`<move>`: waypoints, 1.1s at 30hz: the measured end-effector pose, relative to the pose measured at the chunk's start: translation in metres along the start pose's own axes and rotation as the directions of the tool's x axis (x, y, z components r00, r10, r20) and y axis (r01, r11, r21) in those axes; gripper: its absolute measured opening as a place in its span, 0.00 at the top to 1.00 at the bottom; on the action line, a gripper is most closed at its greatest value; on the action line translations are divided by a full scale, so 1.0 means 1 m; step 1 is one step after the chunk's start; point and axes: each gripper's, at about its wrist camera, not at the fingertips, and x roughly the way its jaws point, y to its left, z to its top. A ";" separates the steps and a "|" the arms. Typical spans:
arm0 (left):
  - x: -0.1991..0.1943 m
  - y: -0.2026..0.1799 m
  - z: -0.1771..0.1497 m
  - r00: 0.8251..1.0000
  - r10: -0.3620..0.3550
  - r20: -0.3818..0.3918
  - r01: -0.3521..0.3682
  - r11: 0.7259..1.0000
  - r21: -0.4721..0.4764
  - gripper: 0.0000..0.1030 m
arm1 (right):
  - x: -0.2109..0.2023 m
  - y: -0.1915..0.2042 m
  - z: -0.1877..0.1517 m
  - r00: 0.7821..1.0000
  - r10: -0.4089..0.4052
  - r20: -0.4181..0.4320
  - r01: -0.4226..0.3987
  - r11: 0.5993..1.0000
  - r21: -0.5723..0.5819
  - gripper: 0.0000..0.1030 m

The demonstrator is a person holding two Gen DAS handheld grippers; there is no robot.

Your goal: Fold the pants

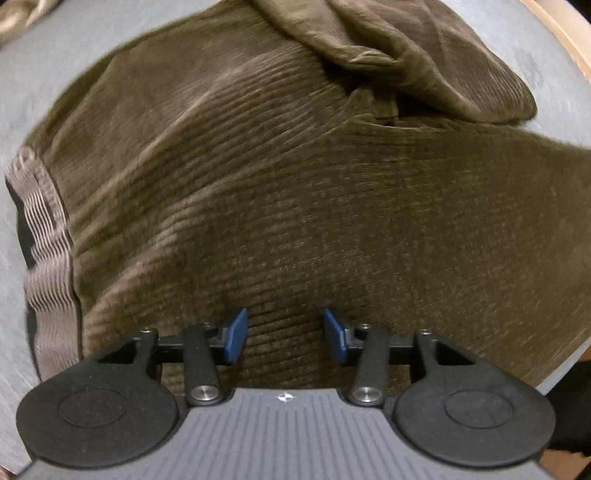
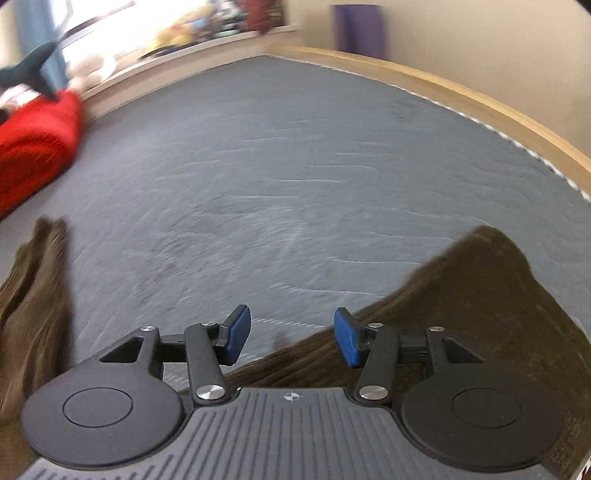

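Brown corduroy pants (image 1: 295, 192) lie spread on a grey bed sheet (image 1: 44, 92), with a ribbed waistband or cuff (image 1: 48, 258) at the left and a bunched fold (image 1: 406, 48) at the top. My left gripper (image 1: 284, 338) is open just above the corduroy, holding nothing. In the right wrist view, parts of the pants show at the lower right (image 2: 498, 295) and at the left edge (image 2: 33, 295). My right gripper (image 2: 291, 338) is open and empty over the pants' edge and the sheet (image 2: 295, 166).
A wooden bed frame (image 2: 461, 99) runs along the far and right side of the mattress. A red blanket (image 2: 33, 147) with soft toys lies at the far left. A purple object (image 2: 358, 29) stands against the wall behind the bed.
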 end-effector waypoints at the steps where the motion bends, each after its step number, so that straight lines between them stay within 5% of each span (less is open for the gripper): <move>1: -0.005 -0.003 0.001 0.999 0.009 0.031 -0.009 1.000 0.001 0.50 | -0.003 0.007 0.000 1.000 0.017 0.003 -0.017 1.000 -0.015 0.49; 8: -0.059 -0.038 0.018 0.953 0.038 0.300 -0.062 0.996 0.070 0.46 | -0.019 0.050 0.011 0.988 0.156 0.024 -0.154 0.987 -0.050 0.56; 11: -0.078 -0.041 0.049 0.941 -0.017 0.338 0.019 1.000 -0.004 0.46 | -0.021 0.076 0.019 0.976 0.217 0.033 -0.215 0.975 -0.057 0.60; 14: -0.097 -0.036 0.081 0.910 -0.066 0.410 0.108 0.991 -0.082 0.46 | -0.022 0.106 0.024 0.962 0.271 0.030 -0.269 0.962 -0.047 0.60; 17: -0.101 -0.036 0.093 0.880 -0.034 0.474 0.080 0.994 -0.077 0.46 | -0.015 0.136 0.026 0.951 0.308 0.011 -0.307 0.950 -0.059 0.60; 19: -0.091 -0.037 0.097 0.896 0.014 0.444 0.027 0.996 -0.086 0.46 | -0.009 0.156 0.026 0.948 0.318 -0.003 -0.317 0.945 -0.084 0.59; 21: -0.083 -0.032 0.102 0.912 -0.025 0.409 0.078 0.990 -0.114 0.46 | 0.001 0.169 0.028 0.950 0.311 -0.028 -0.312 0.946 -0.089 0.57; 29: -0.071 -0.012 0.121 0.919 -0.063 0.390 0.134 0.978 -0.159 0.45 | 0.047 0.211 0.039 0.951 0.292 -0.103 -0.299 0.952 -0.062 0.46; 33: -0.069 0.004 0.126 0.926 -0.079 0.370 0.156 0.970 -0.185 0.44 | 0.068 0.233 0.034 0.930 0.310 -0.197 -0.329 0.942 -0.068 0.41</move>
